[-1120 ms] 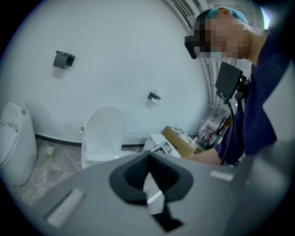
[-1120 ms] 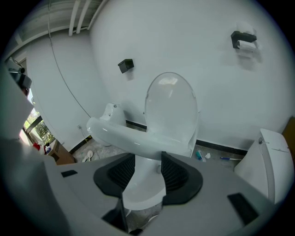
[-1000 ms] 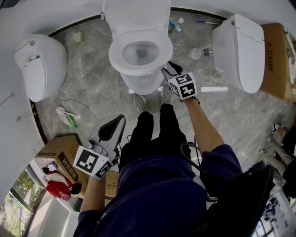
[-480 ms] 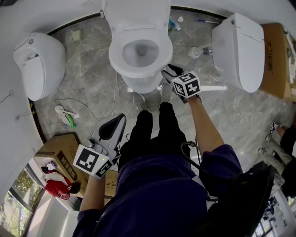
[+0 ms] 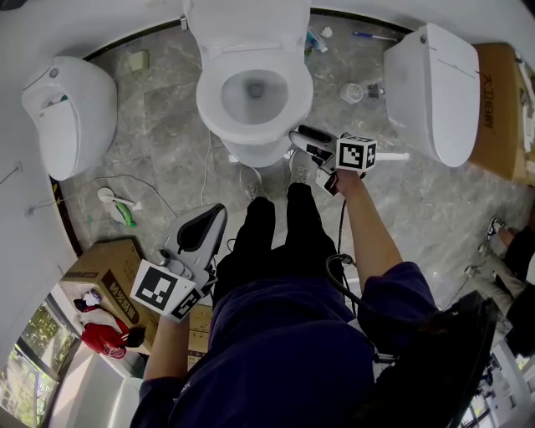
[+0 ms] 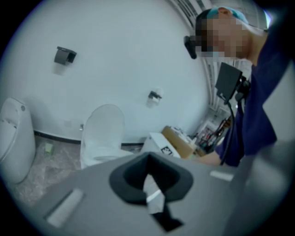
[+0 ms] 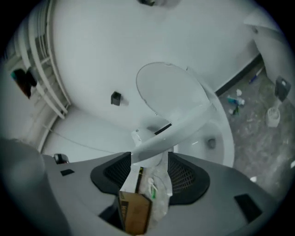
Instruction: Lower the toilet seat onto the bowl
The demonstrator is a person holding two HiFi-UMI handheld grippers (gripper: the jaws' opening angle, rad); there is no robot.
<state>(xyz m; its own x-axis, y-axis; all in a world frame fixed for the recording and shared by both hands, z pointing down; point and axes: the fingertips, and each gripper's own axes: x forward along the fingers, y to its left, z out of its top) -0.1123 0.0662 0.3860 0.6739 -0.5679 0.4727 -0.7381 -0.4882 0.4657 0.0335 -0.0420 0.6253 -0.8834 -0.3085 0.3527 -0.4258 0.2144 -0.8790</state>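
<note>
A white toilet stands at the top middle of the head view. Its lid (image 5: 247,25) is up against the wall and its seat (image 5: 294,99) looks down over the bowl (image 5: 251,146). My right gripper (image 5: 299,136) is at the bowl's front right. Its jaws are opening. In the right gripper view the seat's front edge (image 7: 184,125) runs slantwise across the tips of the right gripper (image 7: 150,159), with a wide gap between the pads. My left gripper (image 5: 216,214) hangs low beside the person's left leg, far from the toilet. The left gripper (image 6: 148,159) is shut and empty.
Two more white toilets stand at the left (image 5: 71,117) and right (image 5: 435,92). Cardboard boxes sit at lower left (image 5: 104,280) and far right (image 5: 501,109). A cable (image 5: 142,188), a green bottle (image 5: 125,217) and small items lie on the marble floor. Another person's foot (image 5: 500,230) shows at the right edge.
My right gripper has drifted a little to the right and turned, so its jaws now point left at the bowl's front. The left gripper has hardly moved.
</note>
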